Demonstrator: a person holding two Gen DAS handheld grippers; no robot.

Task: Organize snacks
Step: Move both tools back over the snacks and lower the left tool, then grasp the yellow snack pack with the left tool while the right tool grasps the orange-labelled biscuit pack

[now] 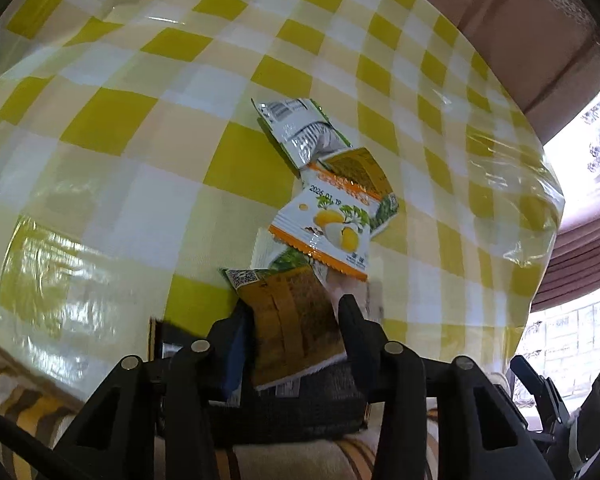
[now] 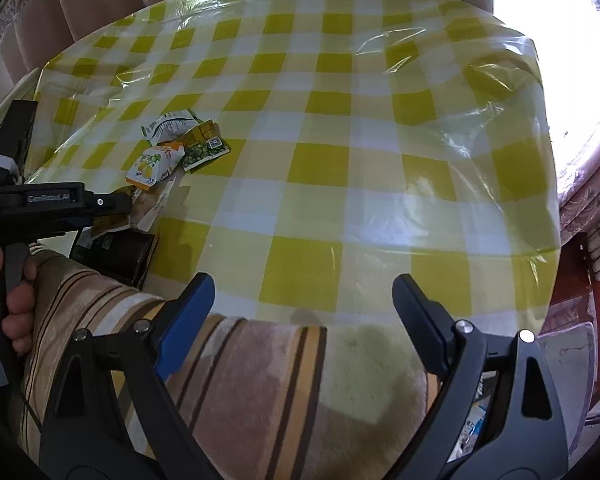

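Covered by a yellow-and-white checked tablecloth (image 1: 112,120) under a clear, shiny plastic sheet: the table, filling most of both views. At the near edge, a striped blanket (image 2: 260,364) in beige, brown and orange, lying below the table edge. On that blanket, just beside the table edge, a dark box (image 2: 118,258), partly hidden by the left gripper.

On the cloth, a small loose pile of snack packets. Farthest in the left wrist view, a white-and-green packet (image 1: 300,128) with a barcode, lying flat. Just beside it and partly under the next, a yellow-brown packet (image 1: 360,168) with green print at its lower edge. Overlapping that one, a white packet with orange saw-tooth edges and a picture of yellow fruit (image 1: 328,224), with a printed date. Under its near edge, a pale packet, mostly hidden.

Left gripper (image 1: 296,320): narrowed around an ochre packet (image 1: 296,312) with a QR code on its corner; both fingers at the sides of this packet, apparently pressing it. Seen from the right wrist view, held by a hand (image 2: 14,292) on its handle.

Right gripper (image 2: 304,304): wide apart, nothing between the blue pad and the black pad, above the near table edge and well apart from the pile.
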